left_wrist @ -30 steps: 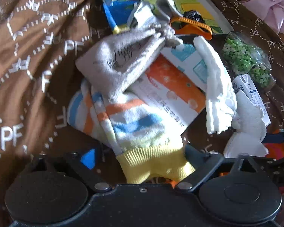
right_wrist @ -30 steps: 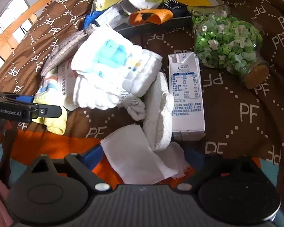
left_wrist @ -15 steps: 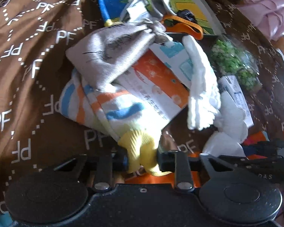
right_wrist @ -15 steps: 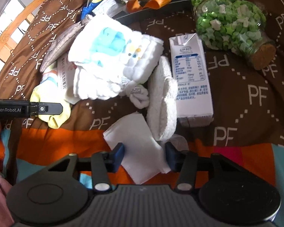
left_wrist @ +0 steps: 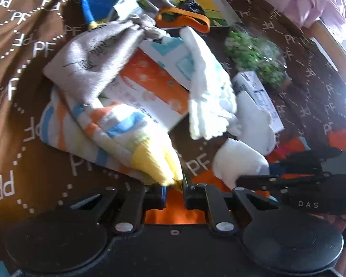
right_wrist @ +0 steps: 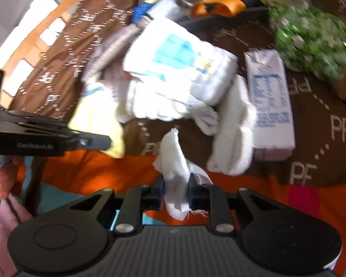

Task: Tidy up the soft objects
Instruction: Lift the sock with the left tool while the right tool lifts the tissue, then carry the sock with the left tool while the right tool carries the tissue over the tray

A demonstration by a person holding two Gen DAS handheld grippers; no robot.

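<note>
A striped sock point(left_wrist: 117, 124) with a yellow cuff lies on the brown bedspread, partly under a grey drawstring pouch point(left_wrist: 92, 62). My left gripper point(left_wrist: 174, 191) is closing, and its pads pinch the tip of the yellow cuff. In the right wrist view a white cloth point(right_wrist: 173, 161) stands bunched between the pads of my right gripper point(right_wrist: 176, 194), which is also closing and squeezing it. The left gripper point(right_wrist: 103, 142) shows at the left of that view, at the yellow cuff. A folded diaper point(right_wrist: 180, 69) and a white pad point(right_wrist: 235, 133) lie just beyond the cloth.
A milk carton point(right_wrist: 269, 101) and a jar of green paper stars point(right_wrist: 311, 37) lie to the right. An orange-and-white package point(left_wrist: 150, 85) sits under the pouch. A picture tray point(left_wrist: 214, 7) with small items is at the back, and pink fabric point(left_wrist: 311, 0) at the far right.
Both grippers went from wide open to closed. The left one took the sock's yellow cuff, and the right one gathered the flat white cloth into a bunch. Both tilted slightly.
</note>
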